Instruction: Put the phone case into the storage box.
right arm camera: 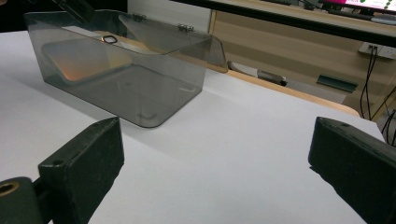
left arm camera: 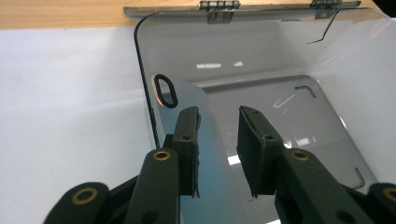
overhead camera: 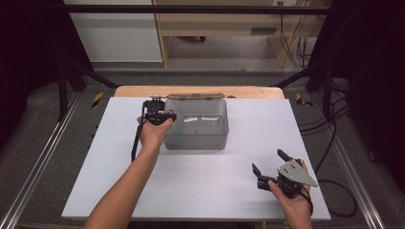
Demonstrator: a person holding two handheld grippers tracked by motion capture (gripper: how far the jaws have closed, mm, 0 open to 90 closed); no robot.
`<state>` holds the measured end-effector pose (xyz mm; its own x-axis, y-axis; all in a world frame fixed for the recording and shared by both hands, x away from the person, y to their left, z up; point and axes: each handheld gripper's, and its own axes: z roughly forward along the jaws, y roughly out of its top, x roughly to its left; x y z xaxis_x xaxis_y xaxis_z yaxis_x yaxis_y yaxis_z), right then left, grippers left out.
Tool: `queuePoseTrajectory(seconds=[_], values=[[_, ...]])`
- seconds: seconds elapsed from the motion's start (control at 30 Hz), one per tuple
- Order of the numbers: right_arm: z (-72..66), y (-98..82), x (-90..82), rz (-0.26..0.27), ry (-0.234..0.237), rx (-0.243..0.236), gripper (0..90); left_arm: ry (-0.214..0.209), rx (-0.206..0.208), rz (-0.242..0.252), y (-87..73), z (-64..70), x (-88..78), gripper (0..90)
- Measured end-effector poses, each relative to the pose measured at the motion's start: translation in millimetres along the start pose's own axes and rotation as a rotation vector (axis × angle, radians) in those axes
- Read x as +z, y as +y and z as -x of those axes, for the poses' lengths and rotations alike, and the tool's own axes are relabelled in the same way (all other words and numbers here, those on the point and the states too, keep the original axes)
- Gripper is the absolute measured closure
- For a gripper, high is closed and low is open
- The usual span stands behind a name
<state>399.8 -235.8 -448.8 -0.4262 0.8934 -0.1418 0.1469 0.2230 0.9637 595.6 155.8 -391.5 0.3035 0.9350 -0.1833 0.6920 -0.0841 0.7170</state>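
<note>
A clear grey plastic box (overhead camera: 197,128) stands at the back middle of the white board, and its hinged lid (overhead camera: 195,96) is swung back. My left gripper (overhead camera: 160,116) is at the box's left end. In the left gripper view its jaws (left arm camera: 217,116) straddle the left wall (left arm camera: 187,95), which has an oval handle hole (left arm camera: 166,90). One jaw is outside the wall and one inside, with a gap left, so the gripper is open. The box (left arm camera: 261,60) looks empty inside. My right gripper (overhead camera: 267,160) rests near the front right, wide open and holding nothing. In its view (right arm camera: 217,140) the box (right arm camera: 121,79) lies farther off.
The white board (overhead camera: 191,186) lies on a wooden table whose edge (overhead camera: 143,90) shows at the back. Metal rails (overhead camera: 38,162) run along both sides. Cables (overhead camera: 334,143) trail on the floor at the right. Wooden furniture (right arm camera: 289,42) stands beyond the table.
</note>
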Motion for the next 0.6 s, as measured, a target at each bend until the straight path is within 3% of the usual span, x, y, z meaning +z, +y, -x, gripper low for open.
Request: queuePoseTrajectory(seconds=[0.27,0.4,0.47,0.6], values=[[-0.1,-0.2,0.4,-0.002,0.001,-0.002,3.8,-0.032,0.054,0.080,1.2,7.1,-11.4,63.4],[-0.3,-0.4,0.6,-0.004,0.001,-0.003,3.8,-0.030,0.080,0.132,1.5,10.6,-17.6,51.7],[-0.5,-0.4,0.3,-0.004,0.001,-0.003,3.8,-0.018,0.086,0.184,2.1,11.6,-23.0,41.7],[-0.4,-0.7,-0.1,-0.006,0.001,-0.006,3.8,-0.041,0.096,0.256,2.4,9.5,-32.4,26.5]])
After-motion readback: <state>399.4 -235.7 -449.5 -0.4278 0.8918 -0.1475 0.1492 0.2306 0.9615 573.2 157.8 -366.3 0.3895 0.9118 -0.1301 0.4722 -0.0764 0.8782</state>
